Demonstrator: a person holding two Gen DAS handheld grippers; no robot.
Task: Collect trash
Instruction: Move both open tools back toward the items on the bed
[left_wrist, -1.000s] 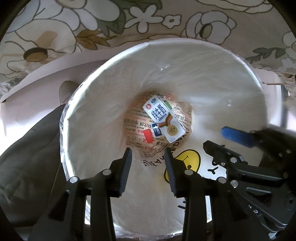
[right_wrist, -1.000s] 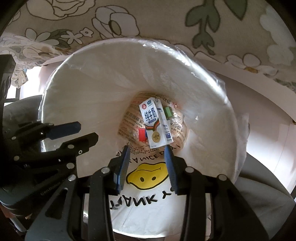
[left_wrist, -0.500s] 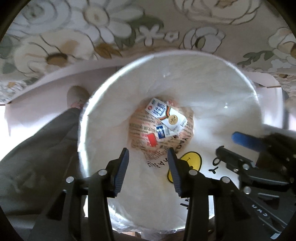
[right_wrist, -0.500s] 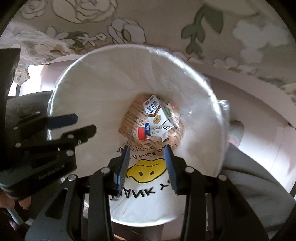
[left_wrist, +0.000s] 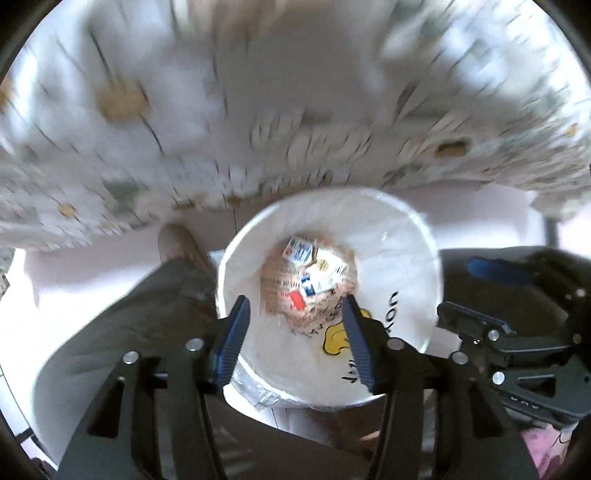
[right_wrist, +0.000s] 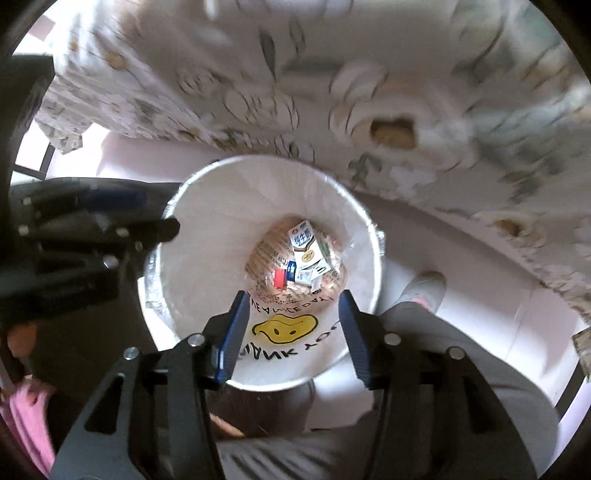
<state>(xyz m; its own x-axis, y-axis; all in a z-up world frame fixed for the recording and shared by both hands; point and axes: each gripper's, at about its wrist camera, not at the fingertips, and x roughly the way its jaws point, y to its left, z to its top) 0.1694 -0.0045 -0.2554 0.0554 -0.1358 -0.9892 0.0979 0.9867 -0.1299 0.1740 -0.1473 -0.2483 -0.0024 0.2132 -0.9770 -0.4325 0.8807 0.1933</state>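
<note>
At the bottom of the round white waste bin lined with a thin white plastic bag, the collected trash is lying in a small heap. On top is resting a white and blue milk carton with a gold medal mark, tilted against the brown printed paper wrapper that is covering the bin floor. Just beside the carton a small red scrap and a small blue and white packet are lying, touching the wrapper. The bag's near wall is showing a yellow smiley face with black lettering around it.

The left gripper is hovering above the bin's near rim, its blue-padded jaws standing wide apart with nothing between them. The right gripper is hanging over the same bin from the other side, its jaws likewise spread wide and gripping nothing. Each one is showing at the edge of the other's view.

Beyond the bin a floral-patterned cloth is hanging, blurred in both views. The person's grey trouser legs and a light shoe are standing on the pale floor beside the bin.
</note>
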